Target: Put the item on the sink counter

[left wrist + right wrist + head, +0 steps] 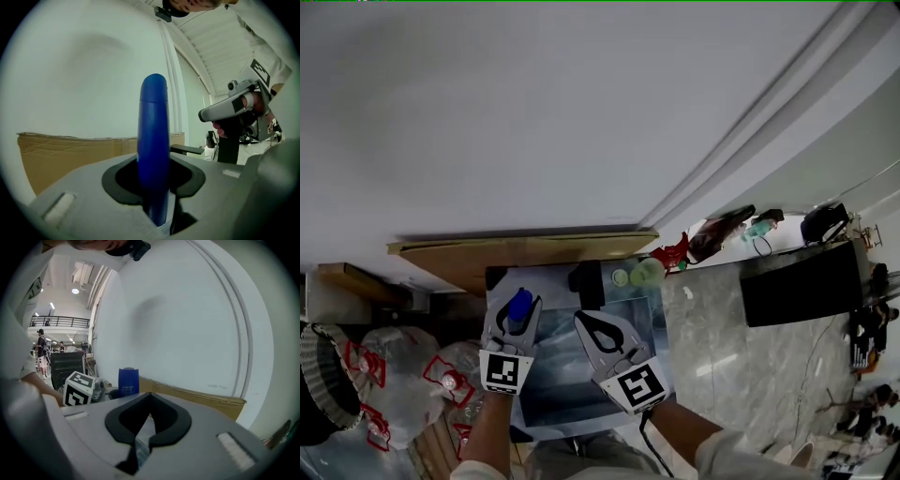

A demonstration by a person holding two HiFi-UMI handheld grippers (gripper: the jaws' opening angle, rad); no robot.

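Bottle point(519, 305), blue and upright, sits clamped between the jaws of the left gripper point(514, 323), over the sink point(567, 389) at lower centre of the head view. Beside it, the right gripper point(598, 330) is closed on nothing. Pickup looks done; setting the bottle on the marbled counter point(722, 366) at lower right remains.

- left hand-held gripper point(516, 315): jaws partly apart, clamped on blue bottle point(153, 140), which sticks up past jaw tips
- right hand-held gripper point(583, 323): jaws together, nothing between
- both point forward, away from body, side by side, near but apart; right one angled slightly left
- marker cubes point(505, 371) face head camera
- left forearm point(490, 431) bare, rises from bottom edge
- right forearm point(680, 429) enters from lower right, light sleeve point(736, 461) at elbow
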